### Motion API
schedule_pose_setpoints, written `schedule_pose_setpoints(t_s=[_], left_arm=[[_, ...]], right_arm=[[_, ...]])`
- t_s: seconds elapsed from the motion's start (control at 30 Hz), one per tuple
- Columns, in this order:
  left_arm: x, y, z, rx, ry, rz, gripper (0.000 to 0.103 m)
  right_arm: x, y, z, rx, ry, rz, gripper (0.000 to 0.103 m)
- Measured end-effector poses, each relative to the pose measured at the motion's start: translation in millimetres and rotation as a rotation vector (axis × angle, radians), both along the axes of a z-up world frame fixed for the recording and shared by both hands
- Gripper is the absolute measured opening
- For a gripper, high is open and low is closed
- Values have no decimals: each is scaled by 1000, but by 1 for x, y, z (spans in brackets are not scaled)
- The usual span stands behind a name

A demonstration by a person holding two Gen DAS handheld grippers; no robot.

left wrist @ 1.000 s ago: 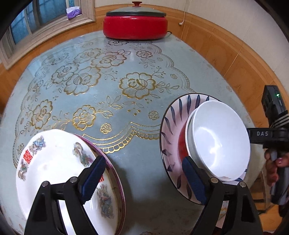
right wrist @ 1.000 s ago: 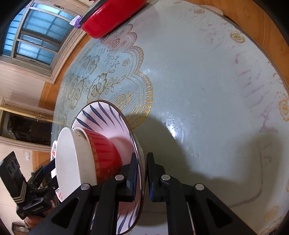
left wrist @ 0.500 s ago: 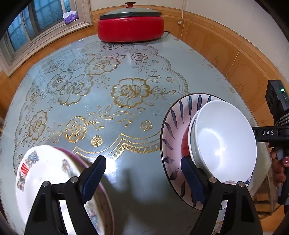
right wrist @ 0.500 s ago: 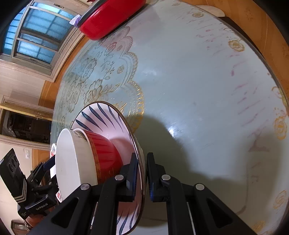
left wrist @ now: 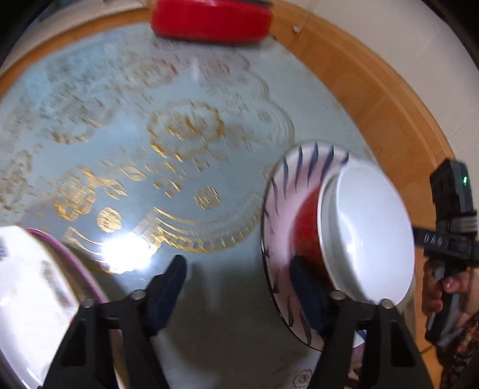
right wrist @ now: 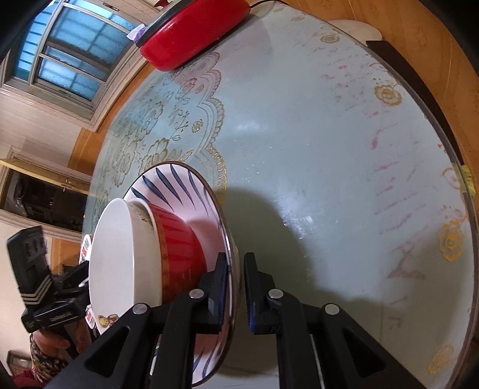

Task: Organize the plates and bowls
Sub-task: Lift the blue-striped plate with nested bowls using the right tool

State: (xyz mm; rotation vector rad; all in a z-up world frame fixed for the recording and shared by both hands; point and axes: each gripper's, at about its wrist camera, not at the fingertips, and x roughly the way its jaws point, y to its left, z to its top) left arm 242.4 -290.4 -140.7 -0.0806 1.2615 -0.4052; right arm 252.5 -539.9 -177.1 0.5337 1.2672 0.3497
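My right gripper (right wrist: 235, 287) is shut on the rim of a pink plate with blue leaf strokes (right wrist: 176, 185), held above the table. On the plate stand a red bowl (right wrist: 179, 242) and a white bowl (right wrist: 116, 254) nested in it. The same stack shows in the left wrist view: plate (left wrist: 299, 170), red bowl (left wrist: 305, 227), white bowl (left wrist: 368, 236). My left gripper (left wrist: 236, 287) is open and empty, between that stack and a white floral plate (left wrist: 27, 287) lying on a purple-rimmed plate (left wrist: 71, 257) at the left.
A red electric pot with a lid (right wrist: 191, 36) stands at the far edge of the round table (right wrist: 329, 149), also in the left wrist view (left wrist: 209, 21). The table has a blue cloth with gold flowers under glass. A window (right wrist: 69, 59) is behind it.
The left gripper has swung right, so the floral plates slid to the left edge of its view. The right gripper has carried the plate stack a little forward over the table.
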Motion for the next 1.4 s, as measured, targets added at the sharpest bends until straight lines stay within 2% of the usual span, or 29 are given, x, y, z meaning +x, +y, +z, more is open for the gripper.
schedule_pose_setpoints(t_s=[0.03, 0.1, 0.2, 0.4, 0.53, 0.63, 0.7, 0.77, 0.93, 1.03, 1.1, 1.23, 1.4], left_arm=[[0, -2, -4, -5, 15, -11, 56], [-2, -8, -4, 18, -27, -25, 52], [1, -8, -7, -8, -20, -16, 48], [7, -11, -9, -16, -62, 1, 48], [12, -6, -9, -18, -101, 7, 49], [6, -7, -8, -40, -117, -4, 36], [3, -14, -6, -35, -141, -45, 20], [0, -21, -4, -19, -163, -80, 12], [3, -16, -7, -64, -155, -59, 12], [2, -19, -7, -54, -171, -61, 12], [1, -19, -8, -57, -179, -58, 12], [-2, -16, -8, -83, -177, -38, 10], [-10, -16, -4, -69, -184, -18, 10]], right_arm=[[0, -1, 0, -1, -1, 2, 14], [1, 0, 1, -10, -5, 18, 14], [1, -2, 1, -11, -8, 27, 14], [2, 0, 2, -22, -8, 49, 14], [4, 9, 5, -61, -43, 94, 14], [5, 11, 6, -77, -64, 114, 14], [5, 12, 7, -89, -74, 133, 14], [8, 14, 8, -101, -75, 160, 14], [16, 10, 5, -74, -33, 176, 14], [18, 9, 4, -64, -36, 193, 13], [18, 10, 4, -53, -44, 203, 9], [14, 17, 8, -112, -98, 243, 9], [13, 16, 9, -115, -109, 233, 10]])
